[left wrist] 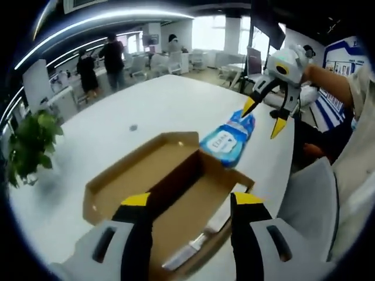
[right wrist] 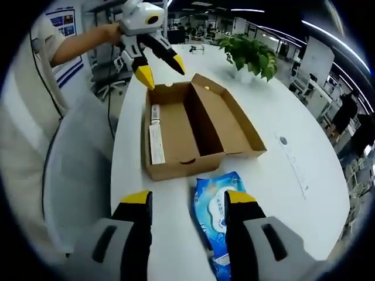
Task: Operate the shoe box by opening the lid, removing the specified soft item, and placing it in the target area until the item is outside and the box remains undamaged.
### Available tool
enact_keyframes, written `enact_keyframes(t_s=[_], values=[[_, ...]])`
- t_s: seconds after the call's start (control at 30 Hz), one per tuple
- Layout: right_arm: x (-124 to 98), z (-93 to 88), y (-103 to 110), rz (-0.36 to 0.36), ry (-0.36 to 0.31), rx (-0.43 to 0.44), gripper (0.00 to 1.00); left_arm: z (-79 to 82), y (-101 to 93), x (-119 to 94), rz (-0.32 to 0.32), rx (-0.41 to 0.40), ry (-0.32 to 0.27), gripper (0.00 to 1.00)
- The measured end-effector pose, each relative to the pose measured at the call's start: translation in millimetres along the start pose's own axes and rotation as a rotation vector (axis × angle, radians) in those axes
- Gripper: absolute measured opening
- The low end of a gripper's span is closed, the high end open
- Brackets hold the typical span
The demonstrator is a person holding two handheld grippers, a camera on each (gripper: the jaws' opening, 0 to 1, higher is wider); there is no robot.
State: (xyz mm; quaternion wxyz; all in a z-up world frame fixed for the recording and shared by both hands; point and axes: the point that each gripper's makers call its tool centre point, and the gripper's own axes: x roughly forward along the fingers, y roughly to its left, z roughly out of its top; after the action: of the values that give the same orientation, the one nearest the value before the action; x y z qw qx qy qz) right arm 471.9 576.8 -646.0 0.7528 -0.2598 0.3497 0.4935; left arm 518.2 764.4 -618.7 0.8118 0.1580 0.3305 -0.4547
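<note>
The shoe box [right wrist: 193,126] lies open, the blue wipes pack [right wrist: 215,219] out on the surface [right wrist: 293,117]; both grippers' fingers spread wide, holding nothing; little remains.

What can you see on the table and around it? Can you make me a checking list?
Surface: white table, mostly bare.
Job's things: cardboard shoe box open, lid folded out flat; blue wet wipes pack lies on the table outside the box; white slip inside the box.
Clutter: small round grey spot on the tabletop.
Grippers: left gripper open above the box's far end; right gripper open, empty, over the pack.
Cables: thin dark cable hanging by the person's arm.
Surroundings: potted plant, grey chair, office desks, people standing.
</note>
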Motion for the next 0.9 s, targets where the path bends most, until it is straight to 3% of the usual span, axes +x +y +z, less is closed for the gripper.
enact_keyframes(t_s=[0.53, 0.9], values=[[59.1, 21.2, 16.5, 0.115, 0.037, -0.105, 0.47, -73.5, 37.6, -48.5, 0.133, -0.134, 0.054, 0.51], [89.4, 29.9, 21.3, 0.164, 0.061, -0.151, 0.46, -116.1, 55.1, -57.9, 0.206, -0.227, 0.092, 0.45]])
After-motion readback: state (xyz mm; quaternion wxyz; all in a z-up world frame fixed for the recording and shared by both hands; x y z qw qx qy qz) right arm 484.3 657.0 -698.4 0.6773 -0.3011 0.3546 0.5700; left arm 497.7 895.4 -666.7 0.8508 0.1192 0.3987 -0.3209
